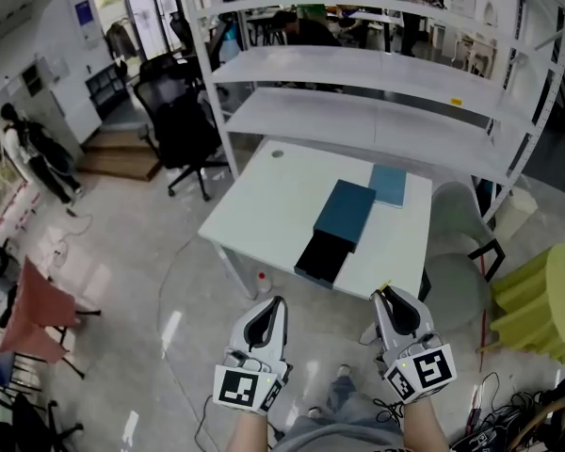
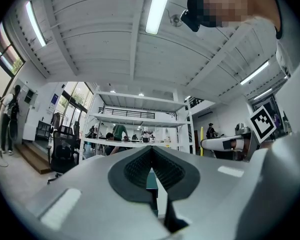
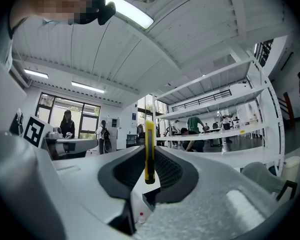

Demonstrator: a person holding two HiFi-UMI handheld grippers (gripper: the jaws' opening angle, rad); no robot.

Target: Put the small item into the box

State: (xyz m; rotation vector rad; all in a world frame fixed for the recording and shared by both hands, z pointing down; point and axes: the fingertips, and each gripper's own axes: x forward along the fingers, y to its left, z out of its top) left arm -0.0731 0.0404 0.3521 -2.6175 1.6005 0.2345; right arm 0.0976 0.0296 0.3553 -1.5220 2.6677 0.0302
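Clenching on a slim yellow item (image 3: 149, 144) with the jaws of the right gripper (image 3: 150, 158), keeping it upright between them and letting its top end poke past their tips. Pressing the jaws of the left gripper (image 2: 151, 152) together on nothing, closing them to a single seam. Hovering both grippers side by side over the floor (image 1: 169, 281), just near of the white worktop (image 1: 264, 205). Holding the item well apart from the box (image 1: 345, 211), near and slightly right of it.

Finding the box whole only in the head view: dark blue, lying around the middle of the worktop, with a black part (image 1: 322, 258) jutting from its near end towards the worktop's near edge, and sitting just beside a light blue slab (image 1: 388, 185) at its far right corner. Reducing the item to a yellow speck at the right jaws' tips in that same view, while showing its full length in the right gripper view. Pointing both gripper views upward, taking in ceiling panels (image 2: 115, 39) and the white shelf rack (image 3: 225, 109) beyond the worktop, and catching a mere teal sliver beneath the left jaws.
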